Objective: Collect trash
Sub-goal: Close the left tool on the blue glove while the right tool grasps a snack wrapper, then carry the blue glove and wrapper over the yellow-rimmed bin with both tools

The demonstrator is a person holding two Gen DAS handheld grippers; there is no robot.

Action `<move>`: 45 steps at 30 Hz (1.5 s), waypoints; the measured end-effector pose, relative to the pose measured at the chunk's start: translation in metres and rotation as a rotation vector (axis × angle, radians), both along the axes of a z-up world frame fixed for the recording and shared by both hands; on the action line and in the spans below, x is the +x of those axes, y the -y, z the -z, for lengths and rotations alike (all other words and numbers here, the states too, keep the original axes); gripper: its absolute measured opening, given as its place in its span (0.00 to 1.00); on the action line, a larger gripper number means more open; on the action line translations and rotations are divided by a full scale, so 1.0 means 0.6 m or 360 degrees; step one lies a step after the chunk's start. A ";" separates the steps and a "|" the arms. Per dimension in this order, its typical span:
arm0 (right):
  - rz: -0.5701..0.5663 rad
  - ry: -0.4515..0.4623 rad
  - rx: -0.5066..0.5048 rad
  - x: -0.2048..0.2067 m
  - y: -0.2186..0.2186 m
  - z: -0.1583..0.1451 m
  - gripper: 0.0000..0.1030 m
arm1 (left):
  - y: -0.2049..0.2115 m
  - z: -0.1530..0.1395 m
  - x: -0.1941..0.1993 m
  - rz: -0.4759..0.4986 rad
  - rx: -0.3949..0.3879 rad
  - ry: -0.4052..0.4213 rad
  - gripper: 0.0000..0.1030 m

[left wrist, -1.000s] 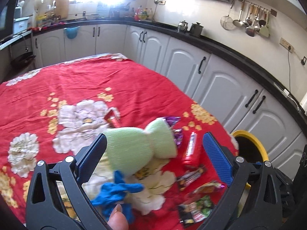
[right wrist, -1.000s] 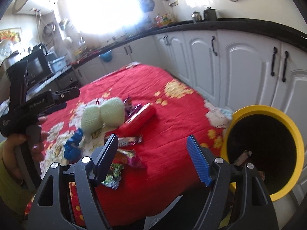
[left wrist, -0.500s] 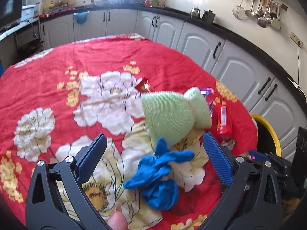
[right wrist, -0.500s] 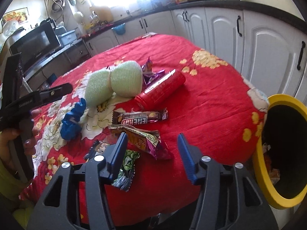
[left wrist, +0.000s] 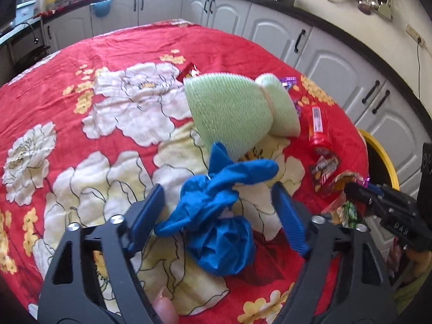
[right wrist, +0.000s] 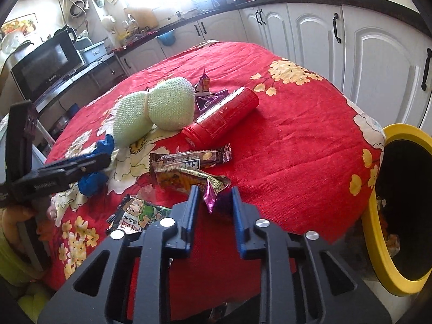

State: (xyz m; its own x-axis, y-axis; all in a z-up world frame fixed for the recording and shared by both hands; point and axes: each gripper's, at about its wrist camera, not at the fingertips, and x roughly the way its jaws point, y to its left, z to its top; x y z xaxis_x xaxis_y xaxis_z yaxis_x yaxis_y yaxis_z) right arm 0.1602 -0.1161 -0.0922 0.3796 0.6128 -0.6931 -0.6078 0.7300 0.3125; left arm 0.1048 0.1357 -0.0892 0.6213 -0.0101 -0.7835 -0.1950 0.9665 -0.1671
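Left wrist view. Left gripper (left wrist: 218, 210) spread wide, blue pads (left wrist: 147, 213) on either side of a crumpled blue glove (left wrist: 216, 213) without touching it. Glove lying on the flowered red tablecloth (left wrist: 108, 54), bulk bunched between the fingers, long axis running from near the palm side up and away to the right, twisted finger ends pointing past the right fingertip. Beyond the fingertips, touching the glove's far end: pale green knitted item (left wrist: 235, 113), two rounded lobes, long axis across the view. Farther right of the right finger: red cylindrical can (left wrist: 318, 127) on its side, long axis pointing away from the fingers, and two snack wrappers (left wrist: 324, 168) near the cloth edge. Yellow-rimmed bin (left wrist: 383, 156) just past that edge. Right gripper visible at far right; jaw state not readable from here.

Right wrist view. Right gripper (right wrist: 213, 202) nearly pressed together, pinching the magenta twisted end of an orange snack wrapper (right wrist: 186, 178). Wrapper's long axis running from the fingertips out to the left. Just beyond it: brown bar wrapper (right wrist: 191, 159), long axis crosswise. Cartoon-printed wrapper (right wrist: 137, 216) left of the left finger. Can (right wrist: 224, 116) farther ahead, axis diagonal, lid end up-right. Bin (right wrist: 378, 245) to the right of the right finger, mouth facing the camera, litter inside.
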 end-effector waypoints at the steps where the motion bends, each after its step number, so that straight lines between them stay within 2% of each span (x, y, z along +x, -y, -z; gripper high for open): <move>1: 0.0004 -0.0001 0.0009 0.000 0.003 -0.001 0.19 | 0.000 0.003 0.000 0.0001 -0.0003 -0.0009 0.57; 4: 0.0016 0.0002 0.0021 0.000 0.008 -0.005 0.18 | -0.001 0.007 0.000 -0.0003 0.0002 -0.0027 0.41; 6: 0.0033 0.0009 0.0036 -0.002 0.014 -0.010 0.17 | -0.005 0.007 -0.001 -0.0007 -0.0006 -0.0032 0.26; 9: 0.0057 0.0015 0.0059 0.000 0.022 -0.015 0.17 | -0.010 0.004 -0.003 -0.0011 -0.0038 -0.0025 0.18; 18: 0.0100 0.0050 0.0121 -0.002 0.042 -0.034 0.17 | 0.010 -0.049 -0.015 0.0015 -0.0022 0.0106 0.14; 24: 0.0142 0.0075 0.0153 0.000 0.064 -0.045 0.17 | 0.060 -0.094 -0.003 0.0112 -0.0005 0.0224 0.14; 39: 0.0337 0.0114 0.0246 0.014 0.156 -0.072 0.17 | 0.185 -0.129 0.048 0.0324 0.0007 0.0310 0.14; 45: 0.0428 0.0148 0.0254 0.020 0.198 -0.079 0.17 | 0.225 -0.129 0.061 0.0387 0.0005 0.0317 0.14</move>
